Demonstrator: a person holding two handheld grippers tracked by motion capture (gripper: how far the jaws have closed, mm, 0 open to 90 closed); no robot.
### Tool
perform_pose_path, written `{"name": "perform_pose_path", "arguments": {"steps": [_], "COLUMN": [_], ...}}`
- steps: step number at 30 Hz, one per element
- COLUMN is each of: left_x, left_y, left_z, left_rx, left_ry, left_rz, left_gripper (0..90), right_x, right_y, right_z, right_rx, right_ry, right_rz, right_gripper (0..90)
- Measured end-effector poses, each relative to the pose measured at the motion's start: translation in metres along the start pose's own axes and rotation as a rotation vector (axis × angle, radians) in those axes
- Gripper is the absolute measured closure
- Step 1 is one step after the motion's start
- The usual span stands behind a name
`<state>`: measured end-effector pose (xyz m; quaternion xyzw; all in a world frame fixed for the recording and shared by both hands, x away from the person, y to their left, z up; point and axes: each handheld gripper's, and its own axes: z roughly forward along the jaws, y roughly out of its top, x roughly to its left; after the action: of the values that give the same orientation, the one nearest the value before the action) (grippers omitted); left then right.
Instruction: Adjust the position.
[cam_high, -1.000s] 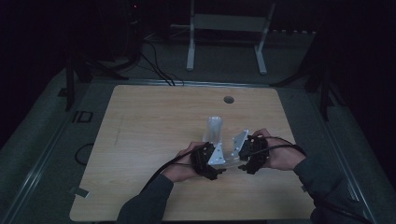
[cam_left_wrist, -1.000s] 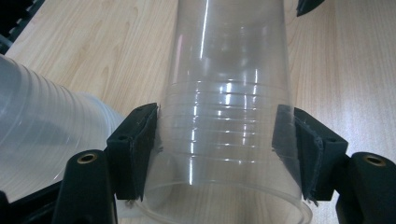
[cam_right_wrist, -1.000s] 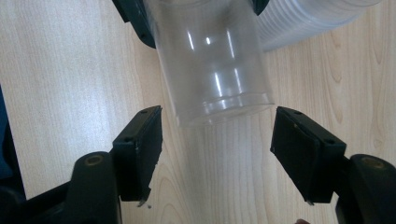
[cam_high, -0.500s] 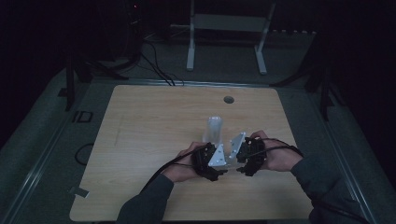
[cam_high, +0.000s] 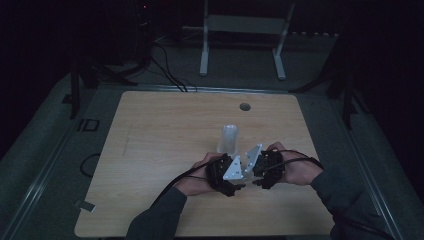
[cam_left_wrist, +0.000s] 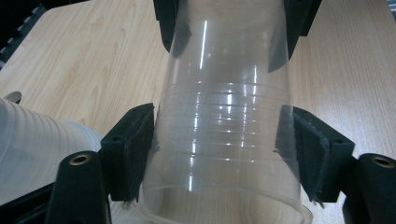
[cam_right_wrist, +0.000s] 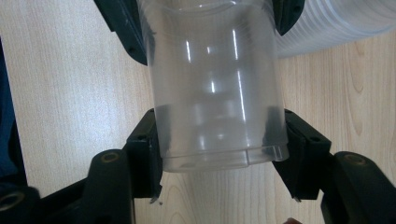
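Note:
A clear plastic cup (cam_left_wrist: 224, 116) lies level between both grippers, just above the wooden table (cam_high: 150, 150). My right gripper (cam_right_wrist: 217, 149) is shut on the cup (cam_right_wrist: 215, 93) near its base, having just closed, and its pads press both sides. My left gripper (cam_left_wrist: 224, 149) straddles the rim end. Its jaws have just been opening, and the pads stand at the cup's sides without squeezing it. In the high view the left gripper (cam_high: 223, 175) and right gripper (cam_high: 264, 169) meet near the table's front, their grey plates hiding the cup.
A translucent stack of cups (cam_high: 229, 139) stands just beyond the grippers, also seen as the stack (cam_left_wrist: 28, 149) and the stack (cam_right_wrist: 336, 23). A round hole (cam_high: 244, 106) sits near the table's far edge. A white frame (cam_high: 245, 30) and cables lie on the floor behind.
The gap between the two grippers' plates has narrowed a little. Both hands stay at the same spot near the table's front.

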<state>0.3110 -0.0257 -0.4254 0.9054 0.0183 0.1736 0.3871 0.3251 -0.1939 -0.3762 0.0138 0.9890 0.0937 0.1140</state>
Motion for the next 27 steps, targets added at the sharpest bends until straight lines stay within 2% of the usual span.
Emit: {"name": "perform_pose_path", "arguments": {"steps": [5,10,17,21,27], "left_x": [-0.001,-0.001,0.002,0.002,0.002], "left_y": [0.001,0.001,-0.001,-0.001,-0.002], "left_z": [0.0,-0.003,-0.01,-0.012,-0.015], "left_rx": [-0.006,-0.043,-0.092,-0.103,-0.121], "left_ry": [0.003,0.01,0.024,0.04,0.041], "left_rz": [-0.021,-0.039,-0.076,-0.082,-0.092], "left_gripper": [23.6,21.2,21.3,21.4,23.3], "right_x": [0.001,0.002,0.0,-0.001,0.0], "right_y": [-0.001,-0.003,-0.01,-0.013,-0.018], "right_z": [0.0,0.002,0.005,0.006,0.009], "right_rx": [-0.011,-0.017,-0.025,-0.027,-0.03], "right_ry": [-0.002,-0.002,-0.016,-0.026,-0.036], "right_rz": [0.003,0.02,0.055,0.073,0.111], "right_gripper": [41.6,41.7,41.6,41.6,41.6]}}
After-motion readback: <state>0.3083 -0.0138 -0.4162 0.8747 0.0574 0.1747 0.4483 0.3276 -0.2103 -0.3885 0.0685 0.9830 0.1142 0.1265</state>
